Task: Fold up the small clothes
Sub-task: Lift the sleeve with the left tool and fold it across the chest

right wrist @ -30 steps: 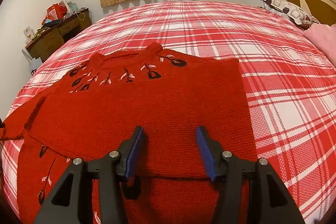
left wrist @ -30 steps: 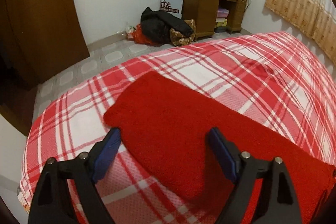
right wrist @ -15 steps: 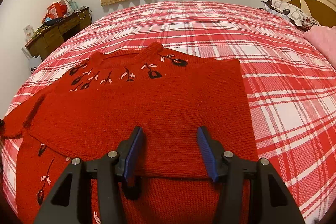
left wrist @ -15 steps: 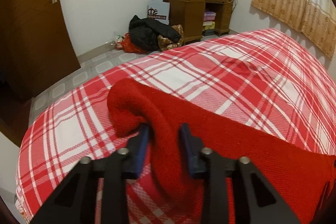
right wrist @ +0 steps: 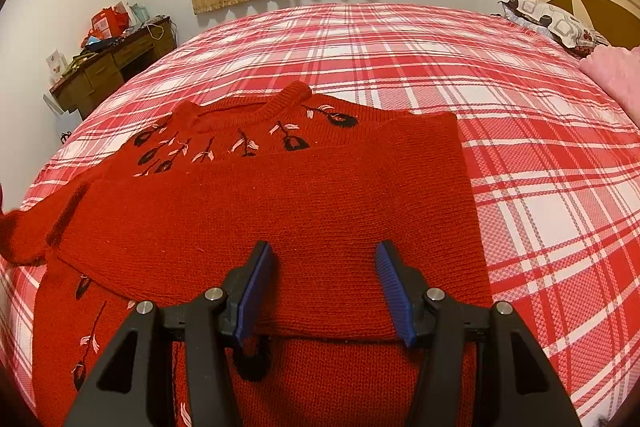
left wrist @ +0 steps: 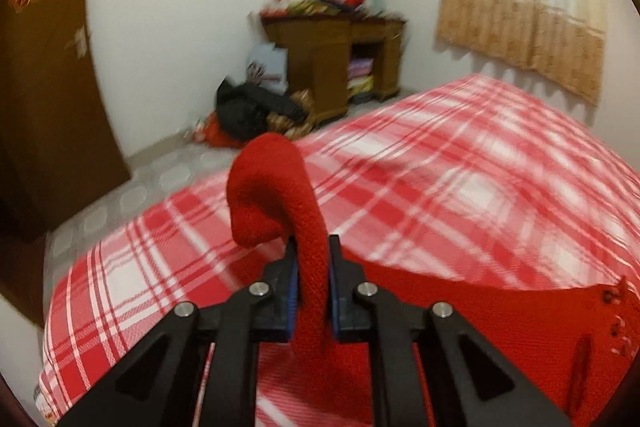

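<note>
A small red knit sweater (right wrist: 280, 211) with black and pink flower embroidery lies on the red plaid bed (right wrist: 400, 67). One sleeve is folded across its chest. My left gripper (left wrist: 312, 263) is shut on the other sleeve (left wrist: 276, 187) and holds it lifted above the bed, its cuff curling over to the left. My right gripper (right wrist: 324, 291) is open and empty, low over the folded sleeve near the sweater's middle.
A wooden desk (left wrist: 336, 59) piled with clutter stands against the far wall, with dark bags (left wrist: 248, 111) on the floor beside it. A brown door (left wrist: 44, 99) is on the left. Pillows (right wrist: 556, 23) and a headboard sit at the bed's right end.
My left gripper has closed on the flat sleeve and lifted it up off the bed. My right gripper has stayed open and almost still.
</note>
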A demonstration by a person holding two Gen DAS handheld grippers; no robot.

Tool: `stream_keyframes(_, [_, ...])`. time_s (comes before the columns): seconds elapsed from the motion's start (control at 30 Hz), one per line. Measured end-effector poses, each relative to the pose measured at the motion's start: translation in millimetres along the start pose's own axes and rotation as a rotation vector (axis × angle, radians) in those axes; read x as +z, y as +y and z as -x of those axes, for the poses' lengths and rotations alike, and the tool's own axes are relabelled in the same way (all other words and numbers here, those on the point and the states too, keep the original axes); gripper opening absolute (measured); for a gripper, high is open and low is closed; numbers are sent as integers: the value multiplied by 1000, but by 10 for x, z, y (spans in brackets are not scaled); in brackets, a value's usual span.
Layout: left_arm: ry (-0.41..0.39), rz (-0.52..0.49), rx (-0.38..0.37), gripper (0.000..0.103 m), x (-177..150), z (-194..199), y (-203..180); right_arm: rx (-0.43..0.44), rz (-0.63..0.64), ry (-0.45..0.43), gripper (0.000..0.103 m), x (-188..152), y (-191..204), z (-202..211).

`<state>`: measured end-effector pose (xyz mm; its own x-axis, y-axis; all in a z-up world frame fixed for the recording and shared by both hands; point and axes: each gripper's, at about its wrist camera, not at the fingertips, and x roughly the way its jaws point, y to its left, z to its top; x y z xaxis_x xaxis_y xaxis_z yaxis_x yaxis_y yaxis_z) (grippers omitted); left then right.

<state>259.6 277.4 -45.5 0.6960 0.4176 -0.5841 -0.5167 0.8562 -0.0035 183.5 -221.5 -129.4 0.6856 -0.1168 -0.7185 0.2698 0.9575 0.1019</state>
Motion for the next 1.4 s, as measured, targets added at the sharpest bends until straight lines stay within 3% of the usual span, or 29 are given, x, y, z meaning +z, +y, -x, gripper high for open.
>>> stream_keyframes(0.2, [-109,-171,-147,13,-33,625,-781,7,-5,-2,55,3,-8,2])
stream_keyframes(0.5, [-61,-380,-371,13,-613,1138,-1885,37,-28,-11,56,-4,-54,9])
stream_keyframes(0.73, [5,-506,-428,13,-1105,1238,-2452,62,-46,-16,56,-7,-97,21])
stream_keyframes(0.93, [91,-555,-424,13,-1393,1137,-2593,72,-47,-16,58,-5,-109,14])
stream_keyframes(1.03, [130,-564,-424,18,-1449,1102,-2575,70,-35,-12,62,-7,-85,11])
stream_keyframes(1.13, [138,-572,-434,38,-1429,1148,-2526,60,-21,-7,63,-6,-57,3])
stream_keyframes(1.2, [146,-566,-457,65,-1411,1209,-2426,57,-17,-4,64,-4,-48,-4])
stream_keyframes(1.3, [152,-502,-489,81,-1349,1297,-2123,57,-13,10,65,18,-38,-10])
stream_keyframes(1.37, [138,-454,-488,83,-1321,1328,-1869,62,-25,30,65,72,-29,11])
stream_keyframes(1.4, [128,-435,-480,84,-1316,1334,-1754,109,-52,36,65,121,-26,45])
